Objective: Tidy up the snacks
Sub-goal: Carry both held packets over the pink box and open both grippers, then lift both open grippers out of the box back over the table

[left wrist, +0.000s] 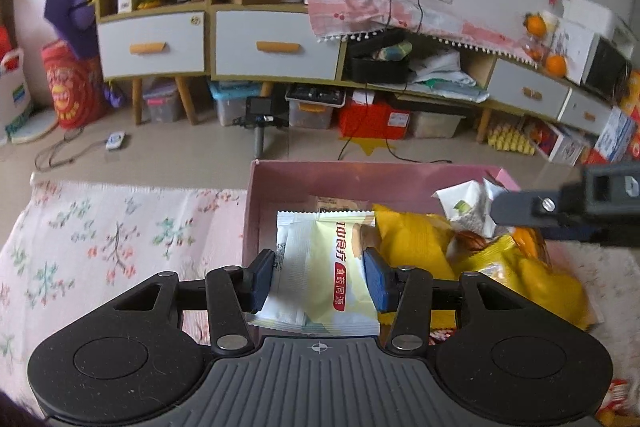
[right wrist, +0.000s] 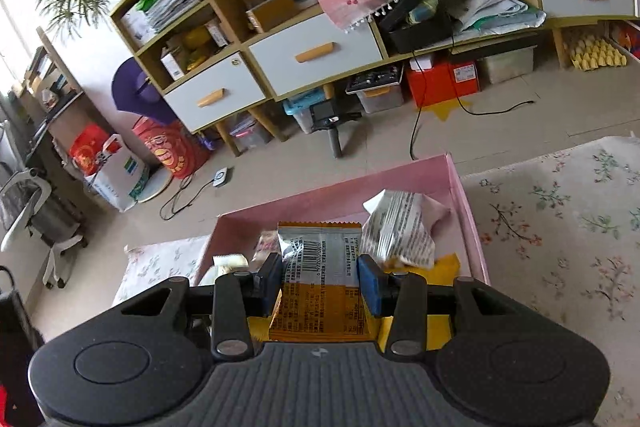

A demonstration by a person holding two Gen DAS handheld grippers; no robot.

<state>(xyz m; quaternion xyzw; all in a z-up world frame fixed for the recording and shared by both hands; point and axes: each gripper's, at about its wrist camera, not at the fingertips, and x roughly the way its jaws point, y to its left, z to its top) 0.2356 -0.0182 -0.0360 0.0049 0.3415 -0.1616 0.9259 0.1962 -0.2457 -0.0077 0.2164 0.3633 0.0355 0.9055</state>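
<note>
In the left wrist view, the left gripper [left wrist: 319,273] was clamped on a pale yellow-and-white snack packet [left wrist: 320,279], its blue pads pressing the packet's two sides, just over the near left part of the pink box [left wrist: 360,175]. Inside the box lay yellow snack bags [left wrist: 416,243], and at its right side the right gripper [left wrist: 500,211] reached in against a small white packet [left wrist: 464,207]. The box sat on a floral cloth [left wrist: 100,235]. In the right wrist view, the right gripper [right wrist: 319,281] was closed on an orange-and-silver snack packet [right wrist: 320,267] above the pink box [right wrist: 460,187], with a crumpled white printed packet [right wrist: 400,231] just beside it inside the box.
</note>
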